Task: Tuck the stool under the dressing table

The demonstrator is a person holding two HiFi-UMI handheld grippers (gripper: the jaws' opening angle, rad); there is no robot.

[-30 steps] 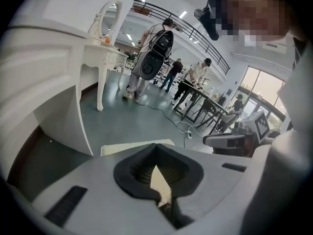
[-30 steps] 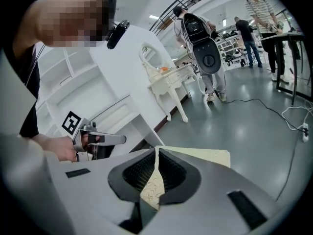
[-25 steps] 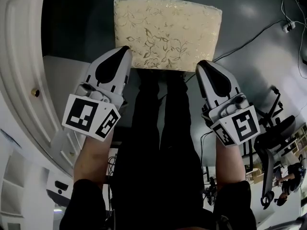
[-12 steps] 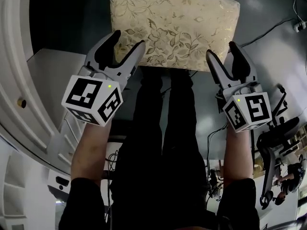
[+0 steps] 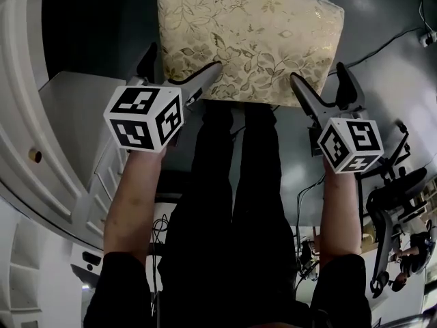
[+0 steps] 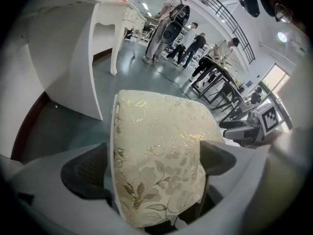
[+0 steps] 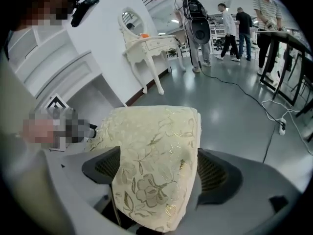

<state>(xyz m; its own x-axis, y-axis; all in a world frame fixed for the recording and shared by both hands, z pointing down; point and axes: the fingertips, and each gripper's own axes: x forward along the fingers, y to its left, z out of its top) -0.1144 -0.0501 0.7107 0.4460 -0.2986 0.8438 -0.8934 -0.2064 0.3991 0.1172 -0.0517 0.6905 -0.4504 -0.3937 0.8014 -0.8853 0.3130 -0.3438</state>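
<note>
The stool [image 5: 249,39], topped by a cream cushion with a gold leaf pattern, stands on the grey floor in front of me. My left gripper [image 5: 181,60] straddles its near left corner and my right gripper [image 5: 319,74] its near right corner. Both sets of jaws are opening, with the cushion edge between them. In the left gripper view the cushion [image 6: 156,151] fills the gap of the left gripper [image 6: 154,165]. In the right gripper view the cushion [image 7: 156,146] sits the same way in the right gripper [image 7: 161,170]. The white dressing table [image 5: 27,80] curves along the left.
A black cable [image 5: 382,43] runs over the floor at the right, near an office chair [image 5: 389,197]. The person's dark trouser legs [image 5: 232,183] stand just behind the stool. Several people [image 6: 171,28] and another white table with a mirror [image 7: 146,43] are far behind.
Both grippers went from shut to wide open. They sank and moved forward until their jaws straddle the stool's near corners. The stool now looms larger in the head view.
</note>
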